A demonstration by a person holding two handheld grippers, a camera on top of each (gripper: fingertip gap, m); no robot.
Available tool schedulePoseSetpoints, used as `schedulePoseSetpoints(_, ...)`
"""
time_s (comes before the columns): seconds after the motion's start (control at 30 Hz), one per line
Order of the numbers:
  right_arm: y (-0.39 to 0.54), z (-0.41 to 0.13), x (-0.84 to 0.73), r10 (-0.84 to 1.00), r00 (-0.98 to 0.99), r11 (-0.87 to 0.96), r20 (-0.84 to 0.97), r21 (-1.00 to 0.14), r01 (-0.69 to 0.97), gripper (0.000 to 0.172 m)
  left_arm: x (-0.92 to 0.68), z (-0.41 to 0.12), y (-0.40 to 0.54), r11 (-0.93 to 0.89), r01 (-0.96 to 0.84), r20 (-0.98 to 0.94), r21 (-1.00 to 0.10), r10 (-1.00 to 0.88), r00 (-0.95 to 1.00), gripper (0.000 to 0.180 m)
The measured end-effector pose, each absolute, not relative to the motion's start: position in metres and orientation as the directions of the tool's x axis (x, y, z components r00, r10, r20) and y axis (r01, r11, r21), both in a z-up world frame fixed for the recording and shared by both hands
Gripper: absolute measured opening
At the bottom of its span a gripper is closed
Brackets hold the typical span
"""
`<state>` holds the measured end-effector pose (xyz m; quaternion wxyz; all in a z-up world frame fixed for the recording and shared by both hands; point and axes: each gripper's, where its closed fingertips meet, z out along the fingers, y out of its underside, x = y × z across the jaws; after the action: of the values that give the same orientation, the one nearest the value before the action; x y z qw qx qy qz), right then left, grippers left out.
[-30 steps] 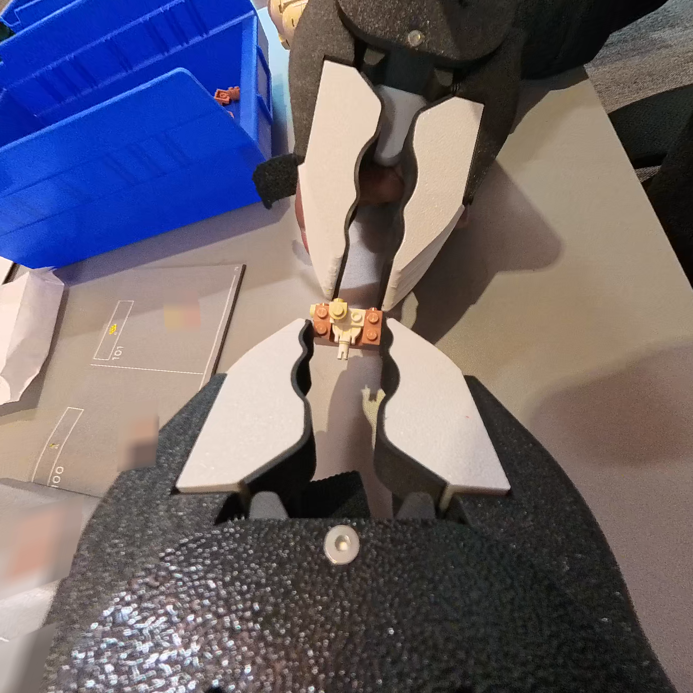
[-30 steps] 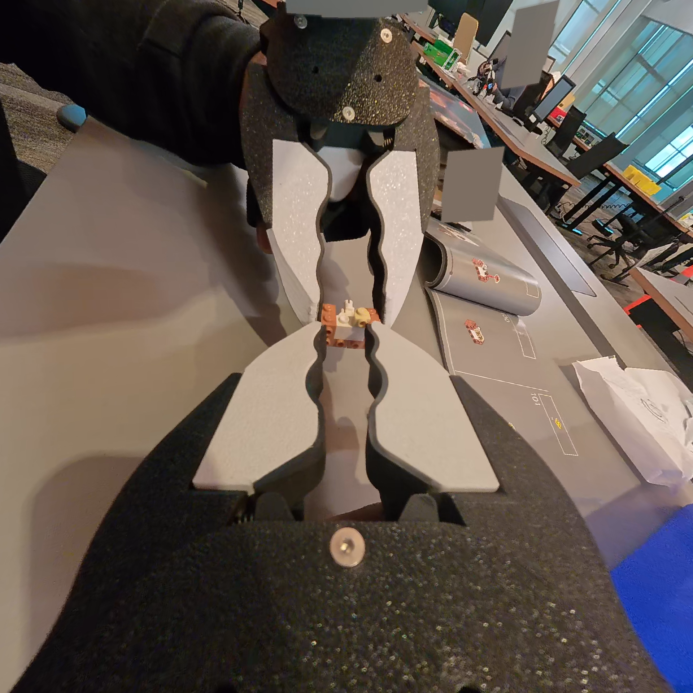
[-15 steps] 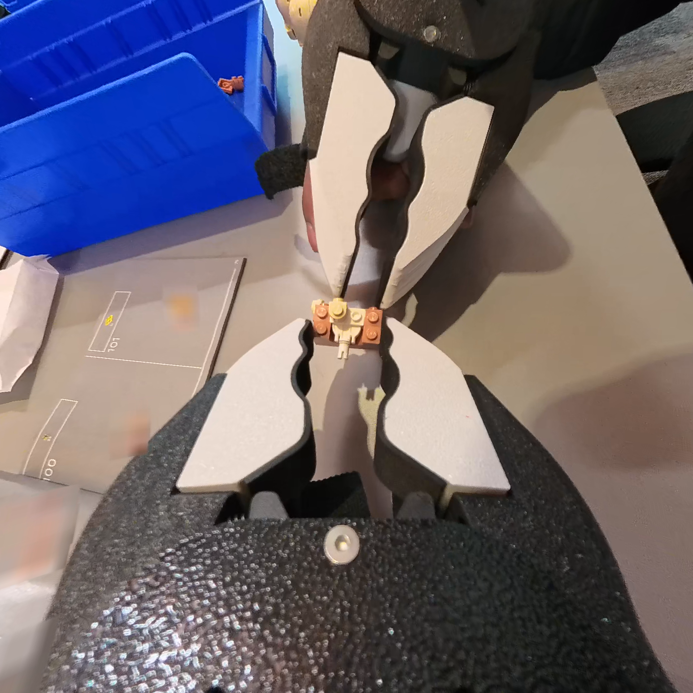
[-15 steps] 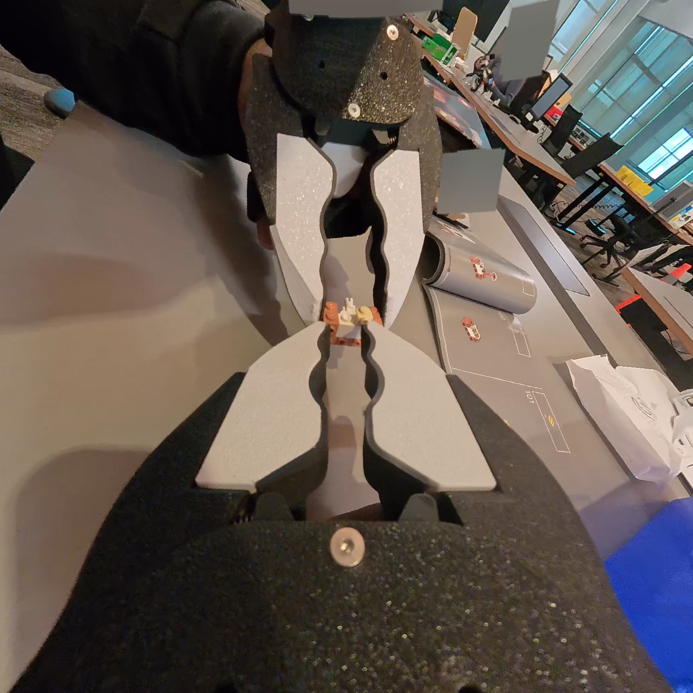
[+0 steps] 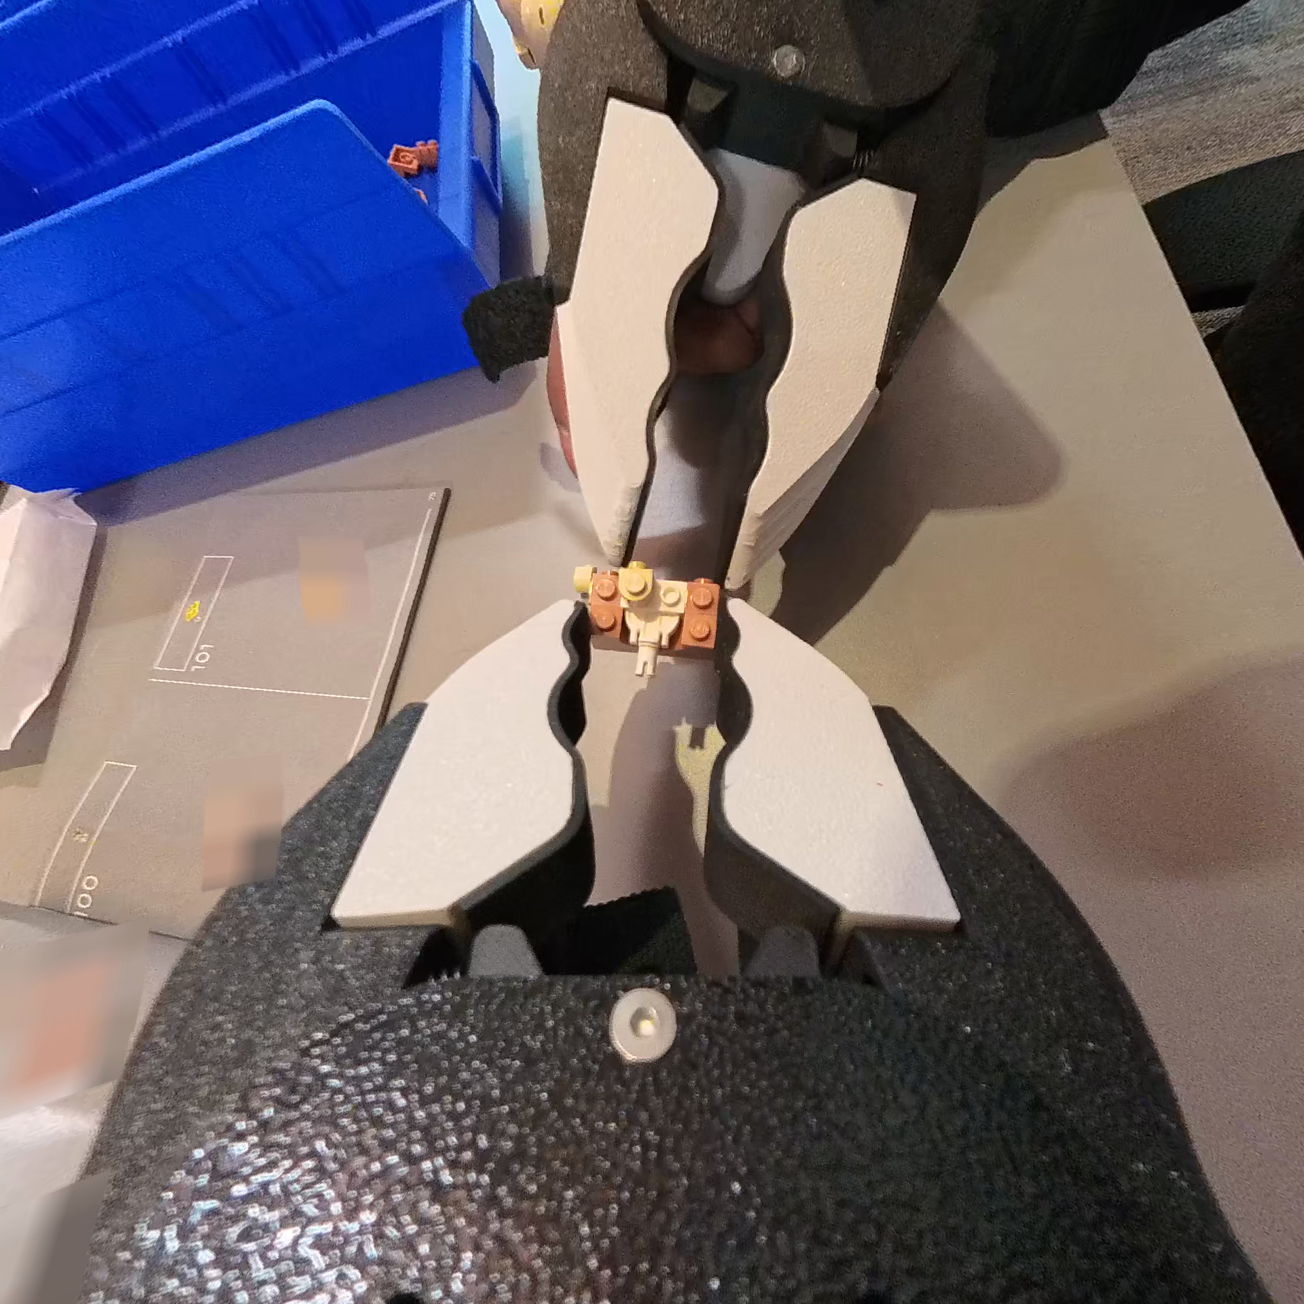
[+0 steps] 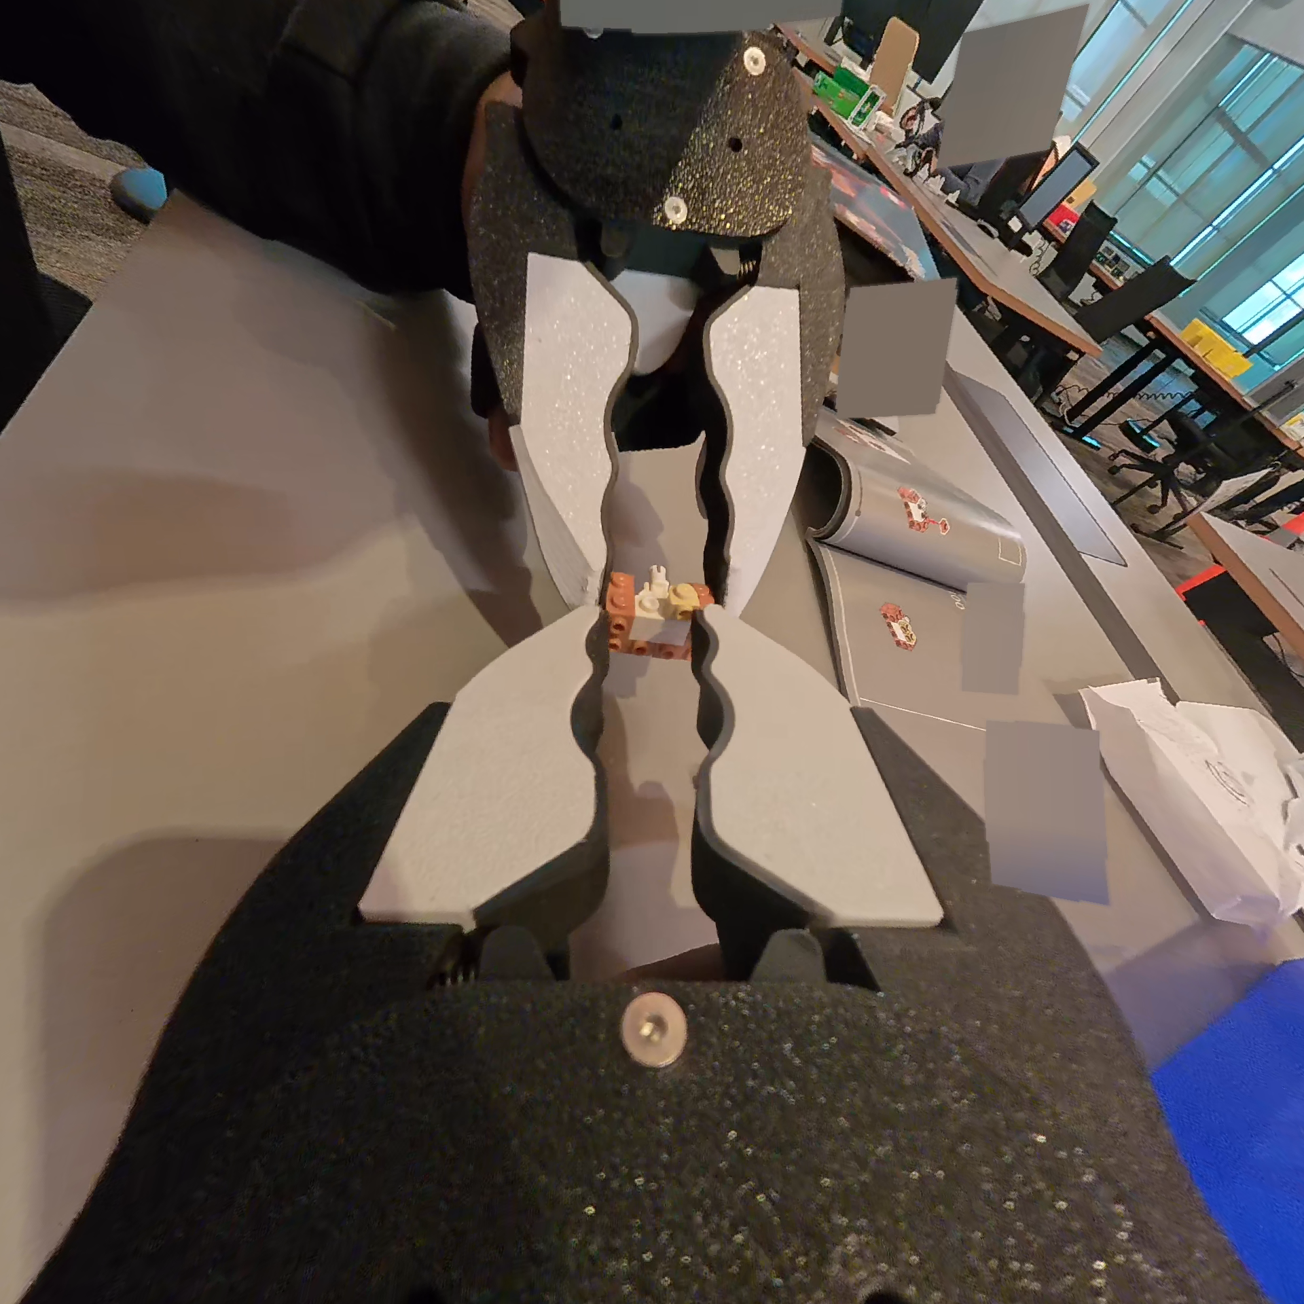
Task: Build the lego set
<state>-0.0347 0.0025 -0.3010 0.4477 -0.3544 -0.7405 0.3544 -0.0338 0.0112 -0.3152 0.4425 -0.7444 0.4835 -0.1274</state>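
Above the grey table (image 5: 1058, 635), the left gripper (image 5: 653, 621) clamps a small brown-and-tan brick assembly (image 5: 653, 610) by its ends, its long axis spanning the fingers, its white clip pointing toward that gripper's body, while the right gripper (image 6: 649, 621), opposite, stands slightly parted at its far edge.

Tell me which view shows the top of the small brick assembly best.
The left wrist view: it looks down on the brown and tan brick assembly, showing its studs and the cream clip piece between the left gripper fingers. The right wrist view shows the same assembly lower, mostly its side holes.
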Motion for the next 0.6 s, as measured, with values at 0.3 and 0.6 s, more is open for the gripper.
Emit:
schedulePoseSetpoints(0.3,0.006,-0.308,-0.035,0.831,-0.352,0.525,0.431,-0.817,0.239,0.024,-0.036,-0.321,0.013,-0.163,-0.618,-0.234,-0.769,-0.828,0.51,0.033)
schedulePoseSetpoints(0.6,0.028,-0.33,-0.032,0.882,-0.35,0.452,0.314,-0.773,0.445,0.029,-0.047,-0.348,0.011,-0.285,-0.659,-0.155,-0.696,-0.836,0.526,0.034)
